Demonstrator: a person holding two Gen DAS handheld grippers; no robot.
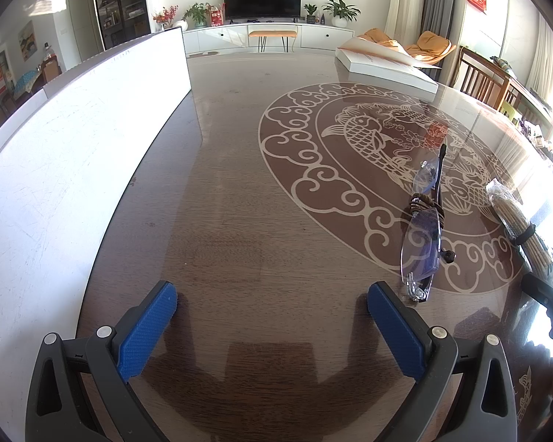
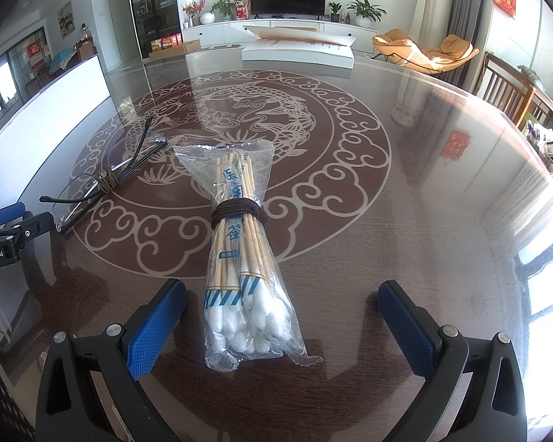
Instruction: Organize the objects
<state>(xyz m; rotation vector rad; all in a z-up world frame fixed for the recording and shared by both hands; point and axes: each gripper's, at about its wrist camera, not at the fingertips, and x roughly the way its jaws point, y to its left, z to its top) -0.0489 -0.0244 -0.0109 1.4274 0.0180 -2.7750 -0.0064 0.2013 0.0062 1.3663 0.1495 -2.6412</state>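
A: What is seen in the left wrist view?

B: The left gripper [image 1: 272, 316] is held low over the dark glass tabletop [image 1: 239, 191], its blue fingers [image 1: 147, 328] spread wide with nothing between them. A pair of folded glasses [image 1: 424, 232], bound at the bridge with brown cord, is laid just beyond the right fingertip, on the round fish pattern toward the right edge of the tabletop. A white board [image 1: 73, 154] is stood along the left edge, and a large white box [image 1: 387, 66] is set at the far edge.

A: And the right wrist view?

B: The right gripper [image 2: 282, 313] is likewise opened wide and empty. A clear bag of cotton swabs [image 2: 239, 243], tied round its middle with brown cord, is laid lengthwise between the fingers, its cotton end nearest the camera. The glasses [image 2: 118, 173] are seen to its left, near but apart.

A: How should the pick be done well?

B: The step in hand is judged to be a grasp of the bag by the right gripper. The fingers would best be lowered evenly on both sides and closed near the cord, where the sticks are bundled firmly; the loose plastic at the near end is likely to slip or crumple. The glass should not be scraped.
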